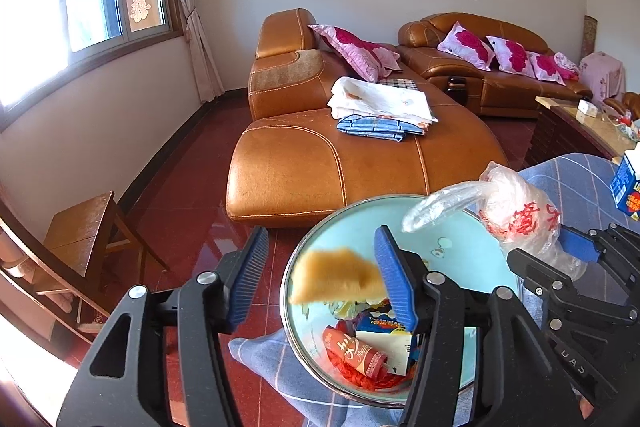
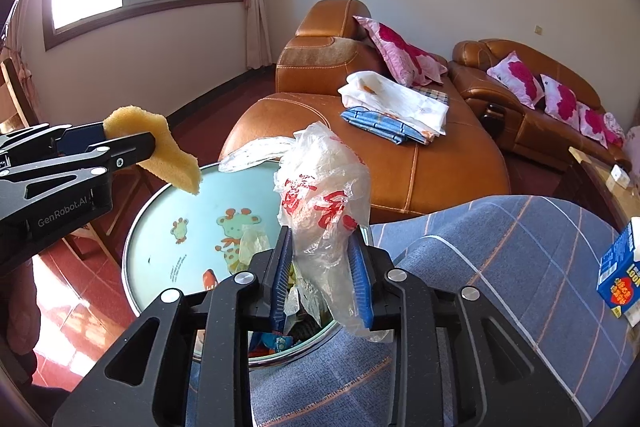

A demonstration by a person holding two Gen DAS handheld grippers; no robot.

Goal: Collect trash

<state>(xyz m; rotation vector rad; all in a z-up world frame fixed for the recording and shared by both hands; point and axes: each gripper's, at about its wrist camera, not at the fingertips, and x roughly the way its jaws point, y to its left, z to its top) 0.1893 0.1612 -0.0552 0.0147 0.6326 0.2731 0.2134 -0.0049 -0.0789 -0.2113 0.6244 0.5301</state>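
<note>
Was standing right there for this one. The round steel-rimmed basin with the pale blue cartoon-giraffe inside (image 1: 352, 223) sat at the bottom middle of both views, on a blue plaid fabric (image 2: 500, 247). It was already holding a pile of rubbish at its lower edge: a red printed wrapper (image 1: 352, 351), a small blue and white carton (image 1: 384, 343) and some crumpled clear plastic.

The left gripper (image 1: 322, 243) hung over the basin's left rim with its blue pads spread wider than the yellow sponge scrap (image 1: 336, 279). The sponge looked blurry between them, up against the right-hand pad only, so not squeezed.

The right gripper (image 2: 320, 239) had both pads pinched onto a crumpled clear plastic bag with red lettering (image 2: 320, 187). The bag stood up above the fingers, over the basin's right rim.

A blue cardboard box (image 2: 618, 275) lay on the fabric at the far right edge, well apart from the basin.
</note>
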